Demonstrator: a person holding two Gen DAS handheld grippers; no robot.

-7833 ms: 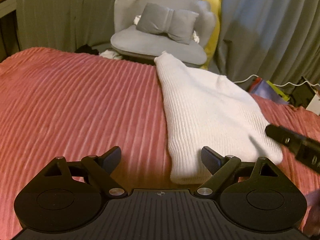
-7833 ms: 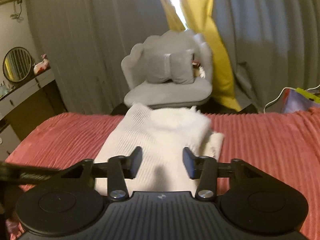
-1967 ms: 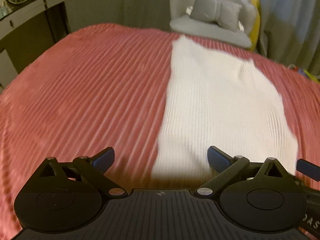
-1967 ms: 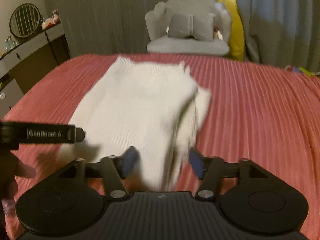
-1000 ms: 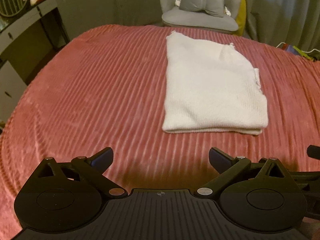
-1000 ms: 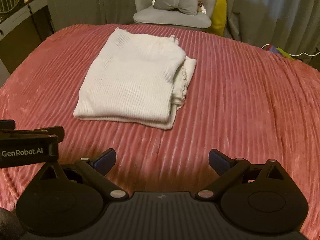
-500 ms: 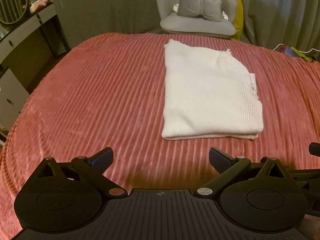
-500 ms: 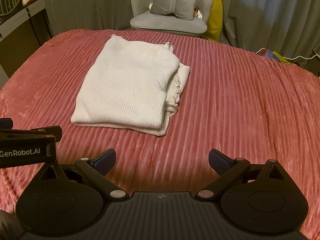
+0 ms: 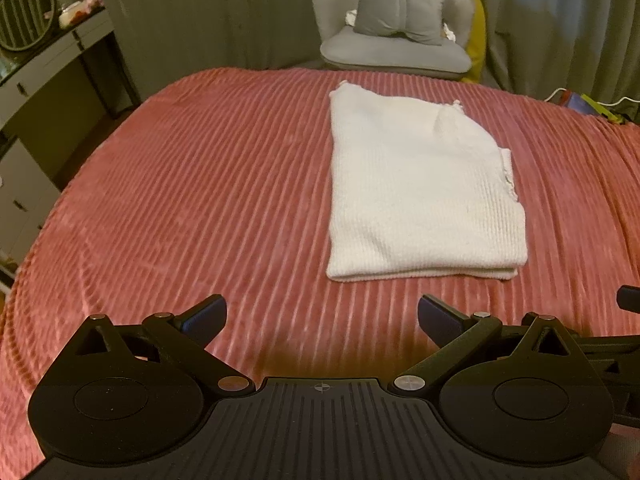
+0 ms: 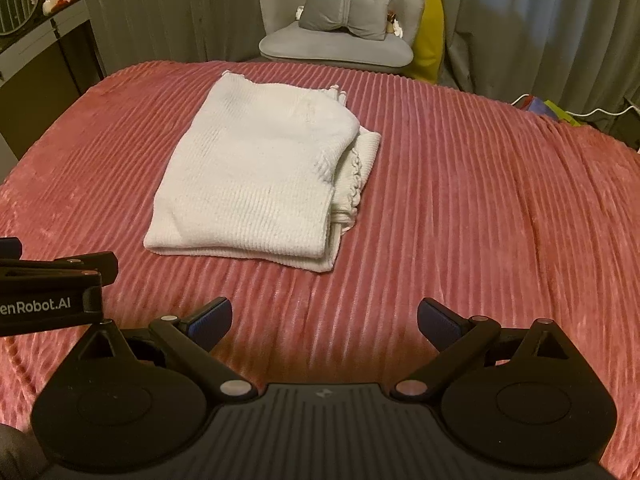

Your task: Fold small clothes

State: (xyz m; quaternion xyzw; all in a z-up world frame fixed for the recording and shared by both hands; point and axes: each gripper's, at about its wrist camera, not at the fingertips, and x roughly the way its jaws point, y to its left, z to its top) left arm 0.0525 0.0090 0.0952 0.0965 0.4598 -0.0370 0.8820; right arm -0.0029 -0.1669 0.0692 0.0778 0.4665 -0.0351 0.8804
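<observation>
White ribbed-knit sweater (image 9: 416, 196) is lying folded into a rough rectangle on the pink ribbed blanket (image 9: 200, 200), one garment only, sitting ahead of both grippers and apart from them.

Left gripper (image 9: 322, 314) is hovering with jaws spread wide, gripping nothing; blue pads are showing on the fingertips (image 9: 206, 312). Right gripper (image 10: 324, 316) is doing the same: jaws fully apart, nothing between them.

View differences:
- Right wrist view is showing the sweater's (image 10: 256, 180) right side, where layers are stacking unevenly: a lower layer with a scalloped, braided edge (image 10: 354, 184) is sticking out past the top layer. Left wrist view is giving only a thin sliver of that edge.
- Right wrist view is catching the left gripper's body from the side at the frame's left edge (image 10: 52, 292), with partial "enRobot.AI" lettering on it.
- Left wrist view is catching just a dark tip of the other tool at its right edge (image 9: 628, 298).
- Left wrist view is showing more of the dresser (image 9: 44, 80), with a round mirror (image 9: 24, 20) on it.

Both views are showing one grey shell-shaped chair (image 10: 340, 20) behind the bed, holding one bow-shaped grey cushion (image 10: 346, 12). Grey curtains (image 10: 540, 20) are hanging behind, with a yellow strip (image 10: 428, 20) beside the chair. White cable (image 10: 580, 110) is lying at far right.
</observation>
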